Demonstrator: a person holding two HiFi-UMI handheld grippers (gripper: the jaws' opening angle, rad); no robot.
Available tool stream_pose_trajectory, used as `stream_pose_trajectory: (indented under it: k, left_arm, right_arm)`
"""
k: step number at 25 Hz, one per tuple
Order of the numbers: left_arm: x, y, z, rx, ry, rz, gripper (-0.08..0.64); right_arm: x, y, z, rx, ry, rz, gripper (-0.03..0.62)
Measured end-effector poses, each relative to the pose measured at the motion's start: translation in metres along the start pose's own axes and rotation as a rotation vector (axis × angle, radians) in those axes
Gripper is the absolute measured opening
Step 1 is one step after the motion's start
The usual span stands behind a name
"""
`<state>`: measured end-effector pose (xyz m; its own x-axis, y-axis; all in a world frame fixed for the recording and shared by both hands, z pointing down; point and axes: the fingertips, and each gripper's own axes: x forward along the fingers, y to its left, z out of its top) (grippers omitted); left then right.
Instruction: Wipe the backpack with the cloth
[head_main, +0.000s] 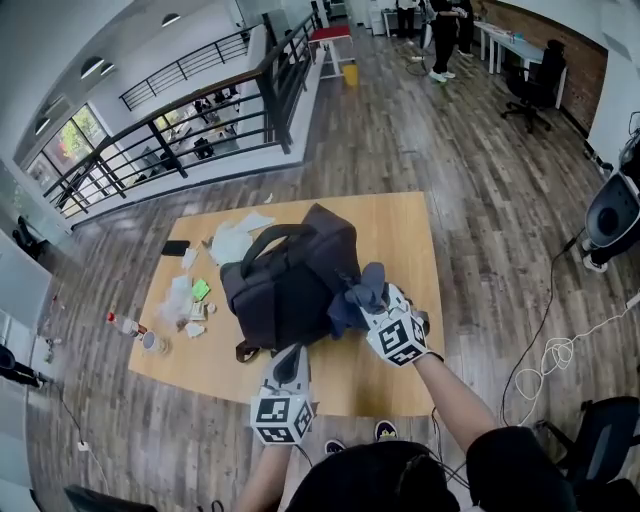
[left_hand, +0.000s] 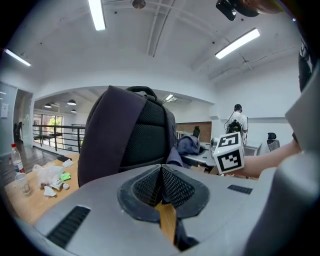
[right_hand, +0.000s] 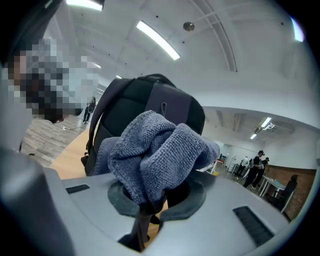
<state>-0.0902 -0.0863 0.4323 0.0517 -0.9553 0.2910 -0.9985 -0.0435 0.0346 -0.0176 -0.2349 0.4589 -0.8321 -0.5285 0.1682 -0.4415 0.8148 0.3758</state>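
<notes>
Here right gripper holds cloth against backpack.

— What lies on the wooden table, left side?
— Black phone far, white papers beside it, bottle and cup at the near-left edge

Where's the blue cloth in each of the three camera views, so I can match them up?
Head view: cloth right of centre, held by the right gripper at the backpack's right side.
Left gripper view: right of centre, a blue bundle just right of the backpack.
Right gripper view: dead centre, bunched between the jaws.
Shared landmark: the dark backpack, beside or behind the cloth in all three.
</notes>
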Motion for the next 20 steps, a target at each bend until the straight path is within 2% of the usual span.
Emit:
stream_pose_trajectory:
  k: [6,11,15,20]
  left_arm:
    - [-0.002,0.001,-0.004,-0.011,0.005,0.017,0.017]
    - [-0.009,0.006,-0.007,-0.011,-0.001,0.041,0.017]
    - [-0.013,0.009,-0.009,-0.014,0.01,0.057,0.017]
    - [-0.02,0.01,-0.005,-0.015,0.011,0.07,0.017]
  right_arm:
    - [0.008,0.034,-0.075,0.052,0.15,0.055,0.049]
    - [0.018,0.053,-0.132,0.155,0.258,0.071,0.049]
    - [0.023,0.068,-0.158,0.178,0.339,0.101,0.049]
    - [0.016,0.099,-0.206,0.168,0.535,0.19,0.051]
